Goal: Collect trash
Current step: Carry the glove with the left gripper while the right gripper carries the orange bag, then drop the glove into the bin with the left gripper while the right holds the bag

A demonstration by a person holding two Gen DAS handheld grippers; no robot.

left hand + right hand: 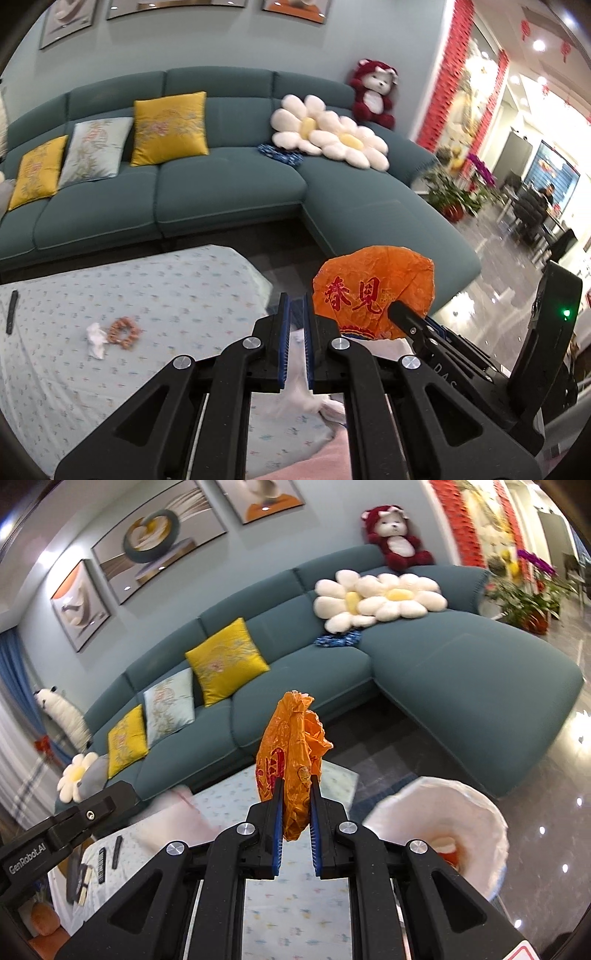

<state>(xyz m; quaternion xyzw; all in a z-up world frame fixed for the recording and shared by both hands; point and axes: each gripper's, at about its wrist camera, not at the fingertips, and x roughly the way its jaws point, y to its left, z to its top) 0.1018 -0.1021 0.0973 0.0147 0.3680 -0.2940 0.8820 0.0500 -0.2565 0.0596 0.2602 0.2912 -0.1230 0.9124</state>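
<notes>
My right gripper (296,808) is shut on an orange plastic wrapper (291,753) with red print and holds it up in the air over the table. The wrapper also shows in the left wrist view (373,291), with the right gripper (410,317) below it. My left gripper (296,332) is shut on the thin white liner (299,373) of a trash bin. The bin (443,834), lined in white, stands low at the right. A crumpled white tissue (95,339) lies on the table beside an orange scrunchie (123,330).
The low table (177,288) has a pale floral cloth. A black remote (11,312) lies at its left edge. A teal corner sofa (221,184) with cushions stands behind. Glossy floor and potted plants (450,192) are at the right.
</notes>
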